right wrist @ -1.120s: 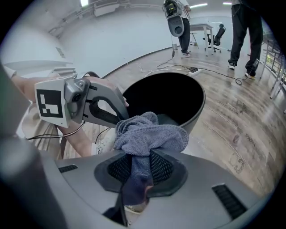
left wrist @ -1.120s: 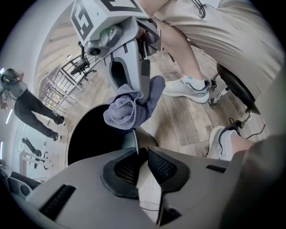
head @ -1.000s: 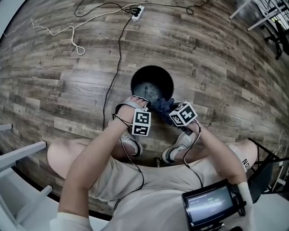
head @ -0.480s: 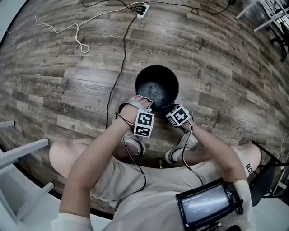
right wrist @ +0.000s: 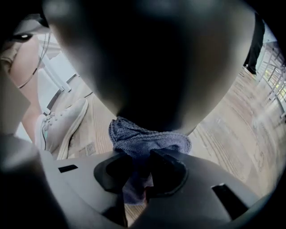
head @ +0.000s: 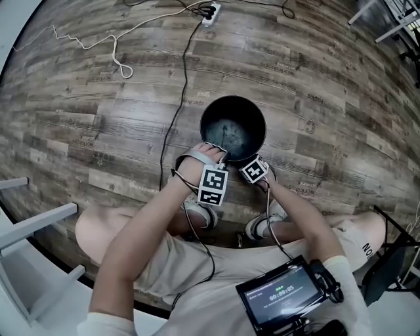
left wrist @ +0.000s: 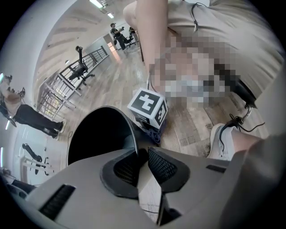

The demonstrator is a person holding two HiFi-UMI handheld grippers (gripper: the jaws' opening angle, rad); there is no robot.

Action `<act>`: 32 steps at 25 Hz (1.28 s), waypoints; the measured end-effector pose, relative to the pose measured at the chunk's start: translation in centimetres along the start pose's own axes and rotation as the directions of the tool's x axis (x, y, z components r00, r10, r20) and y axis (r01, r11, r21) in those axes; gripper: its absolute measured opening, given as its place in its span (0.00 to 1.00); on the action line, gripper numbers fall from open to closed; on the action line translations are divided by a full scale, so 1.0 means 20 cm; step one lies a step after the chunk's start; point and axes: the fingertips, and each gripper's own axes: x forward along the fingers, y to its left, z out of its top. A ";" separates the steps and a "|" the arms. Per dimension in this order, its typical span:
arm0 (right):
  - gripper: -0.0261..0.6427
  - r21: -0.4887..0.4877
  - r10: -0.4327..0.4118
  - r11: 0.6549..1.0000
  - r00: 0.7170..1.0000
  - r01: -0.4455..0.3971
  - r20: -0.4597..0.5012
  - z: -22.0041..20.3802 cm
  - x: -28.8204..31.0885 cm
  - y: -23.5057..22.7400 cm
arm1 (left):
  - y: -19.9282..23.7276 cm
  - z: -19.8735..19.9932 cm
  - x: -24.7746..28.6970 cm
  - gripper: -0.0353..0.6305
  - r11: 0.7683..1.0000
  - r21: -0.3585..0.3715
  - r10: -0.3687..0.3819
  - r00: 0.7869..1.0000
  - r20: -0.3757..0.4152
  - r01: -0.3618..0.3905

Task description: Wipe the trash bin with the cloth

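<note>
The trash bin [head: 209, 110] is a round, smooth black can with a thin rim, standing upright on a floor [head: 98, 125] of grey-brown wood-grain planks. Its inside is dark with a paler, scuffed bottom.

The left gripper [head: 221, 153] is clamped on the bin's rim at the side nearest the person. In the left gripper view its two ribbed dark pads [left wrist: 163, 165] sit almost together with the thin wall of the bin [left wrist: 98, 134] running up between them.

The right gripper [head: 252, 169] is just beside the left one, low against the outside of the bin's near wall. Its jaws are closed on the cloth [right wrist: 147, 141], a soft, knitted-looking blue-grey fabric. The cloth bunches above the pads and presses against the curved, glossy black outer wall [right wrist: 147, 62]. From the left gripper view a dark fold of the cloth [left wrist: 152, 133] shows under the right gripper's marker cube [left wrist: 148, 107], next to the bin's wall.

The person's pale shoes [head: 197, 213] stand close behind the bin on the near side. A black cable [head: 176, 105] passes the bin's left side, near but apart from it, up to a power strip [head: 210, 13] at the far edge of the floor. A white cord [head: 113, 56] loops well away at the far left. To the right and beyond the bin the planks lie bare.
</note>
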 end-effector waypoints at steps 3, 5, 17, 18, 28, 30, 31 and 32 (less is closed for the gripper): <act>0.17 0.046 -0.019 0.999 1.000 0.018 0.023 -0.01 0.06 -0.01 | 0.00 0.00 0.00 0.15 1.000 0.001 0.007 1.000 -0.001 -0.007; 0.17 0.057 -0.022 0.998 0.999 0.020 0.040 0.00 0.07 -0.01 | 0.01 0.00 0.00 0.15 1.000 0.002 0.009 1.000 -0.002 -0.009; 0.17 0.111 0.031 0.993 0.999 -0.029 -0.016 -0.06 -0.04 0.08 | 0.01 -0.01 0.01 0.17 0.998 -0.067 0.021 0.999 -0.035 -0.023; 0.17 0.117 0.037 0.993 0.999 -0.035 -0.015 -0.06 -0.09 0.09 | 0.01 -0.01 0.01 0.17 0.997 -0.078 0.026 0.999 -0.031 -0.029; 0.17 0.308 0.125 0.941 0.990 -0.139 0.064 0.06 -0.64 0.28 | -0.01 -0.16 0.01 0.41 0.999 -0.006 -0.053 0.989 -0.137 0.053; 0.17 0.338 0.133 0.927 0.986 -0.159 0.100 0.11 -0.75 0.30 | 0.01 -0.19 0.01 0.41 1.000 0.011 -0.026 0.988 -0.150 0.028; 0.17 0.340 0.137 0.925 0.984 -0.170 0.117 0.14 -0.81 0.32 | 0.02 -0.20 0.01 0.41 1.000 0.008 -0.021 0.989 -0.148 0.022; 0.17 0.333 0.142 0.926 0.981 -0.178 0.132 0.16 -0.87 0.34 | 0.03 -0.20 0.01 0.41 1.000 0.000 -0.018 0.990 -0.143 0.019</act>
